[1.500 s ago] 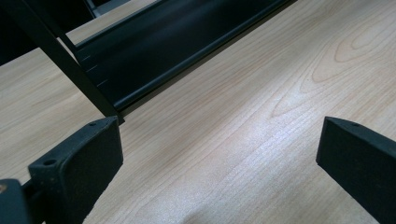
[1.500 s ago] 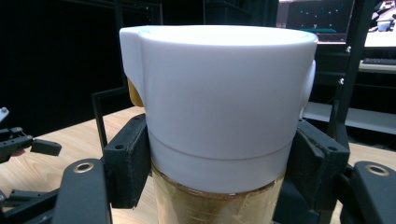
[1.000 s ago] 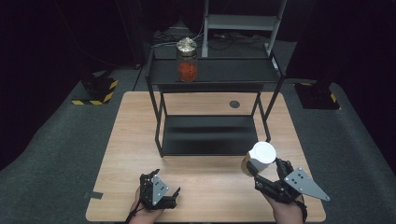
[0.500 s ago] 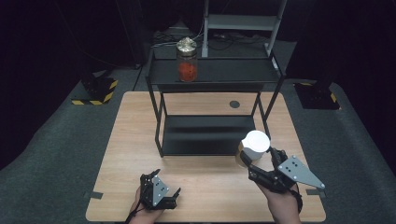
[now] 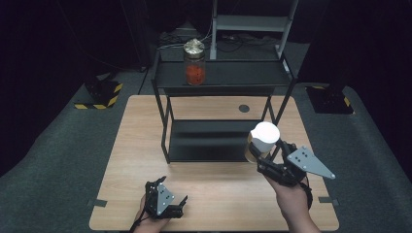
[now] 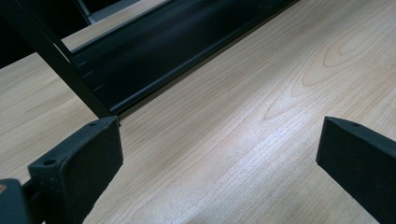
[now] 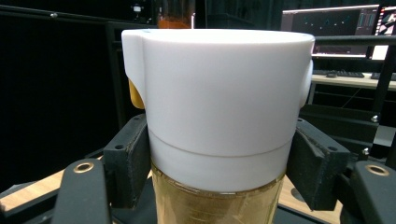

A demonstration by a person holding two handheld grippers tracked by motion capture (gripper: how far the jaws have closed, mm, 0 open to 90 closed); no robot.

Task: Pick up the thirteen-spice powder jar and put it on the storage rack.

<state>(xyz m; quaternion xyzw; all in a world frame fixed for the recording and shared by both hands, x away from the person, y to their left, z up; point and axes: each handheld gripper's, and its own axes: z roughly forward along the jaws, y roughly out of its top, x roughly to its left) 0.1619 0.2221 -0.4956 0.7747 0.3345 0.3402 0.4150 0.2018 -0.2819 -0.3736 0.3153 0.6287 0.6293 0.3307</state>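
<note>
My right gripper (image 5: 266, 154) is shut on a white-lidded jar (image 5: 262, 141) of yellowish contents, held upright above the table near the front right of the black two-tier shelf (image 5: 223, 77). In the right gripper view the jar (image 7: 217, 121) stands between both jaws, which press just under its white lid. A second jar (image 5: 194, 62) with red contents and a gold lid stands on the shelf's top tier at the left. My left gripper (image 5: 180, 208) rests low over the table's front edge, open, with bare wood between its jaws (image 6: 219, 154).
The wooden table (image 5: 131, 145) carries the shelf in its middle, whose lower tier (image 5: 209, 138) lies close to the tabletop. A small dark round spot (image 5: 244, 108) marks the table behind the shelf. Grey carpet surrounds the table, with a yellow-black striped base (image 5: 99, 94) at far left.
My right gripper has lifted the white-lidded jar and carried it left and forward, toward the shelf's front right corner. The left gripper has stayed put.
</note>
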